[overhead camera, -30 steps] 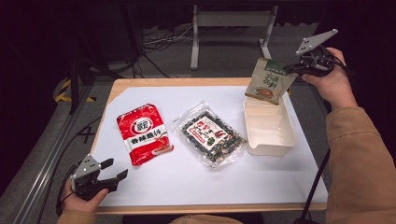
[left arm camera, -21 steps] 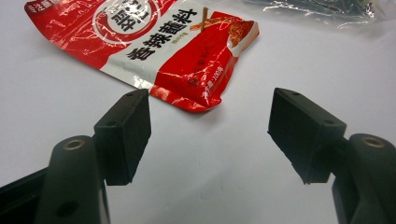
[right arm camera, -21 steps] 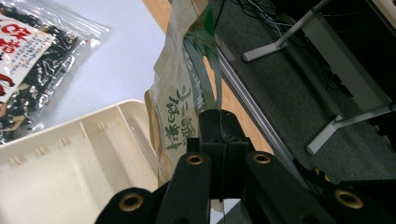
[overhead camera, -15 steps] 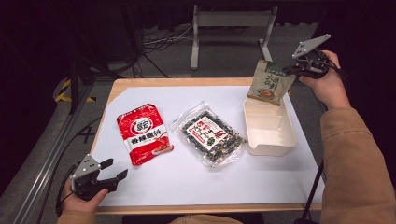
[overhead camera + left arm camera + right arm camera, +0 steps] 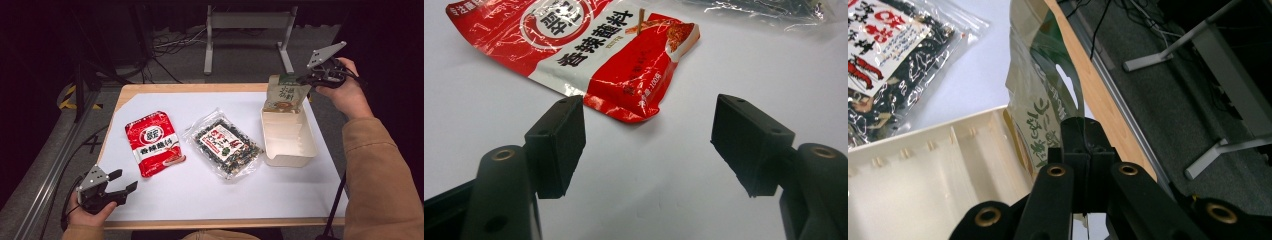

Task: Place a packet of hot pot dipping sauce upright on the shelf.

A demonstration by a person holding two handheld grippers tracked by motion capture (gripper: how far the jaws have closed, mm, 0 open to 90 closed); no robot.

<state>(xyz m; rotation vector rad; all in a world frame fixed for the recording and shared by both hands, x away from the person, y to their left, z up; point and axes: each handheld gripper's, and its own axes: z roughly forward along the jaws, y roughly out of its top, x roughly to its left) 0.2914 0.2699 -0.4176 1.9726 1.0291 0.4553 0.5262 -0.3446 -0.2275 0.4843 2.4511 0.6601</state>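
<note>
My right gripper (image 5: 303, 80) is shut on the top edge of a green and beige snack pouch (image 5: 284, 93), which hangs upright over the far end of a cream tray (image 5: 289, 150). In the right gripper view the closed jaws pinch the pouch (image 5: 1040, 115) above the tray's ribbed inside (image 5: 923, 185). A red noodle packet (image 5: 152, 142) lies flat at the table's left. My left gripper (image 5: 126, 182) rests open near the front left corner, its jaws wide apart with nothing between them, just short of the red packet (image 5: 589, 55).
A clear bag of dark seaweed snack (image 5: 222, 142) lies in the middle between packet and tray. White sheet covers the wooden table (image 5: 200, 88). Beyond the far edge stand a metal stand (image 5: 247, 35) and floor cables.
The right hand has shifted the pouch slightly, keeping it over the tray's far end. The left gripper has stayed where it was.
</note>
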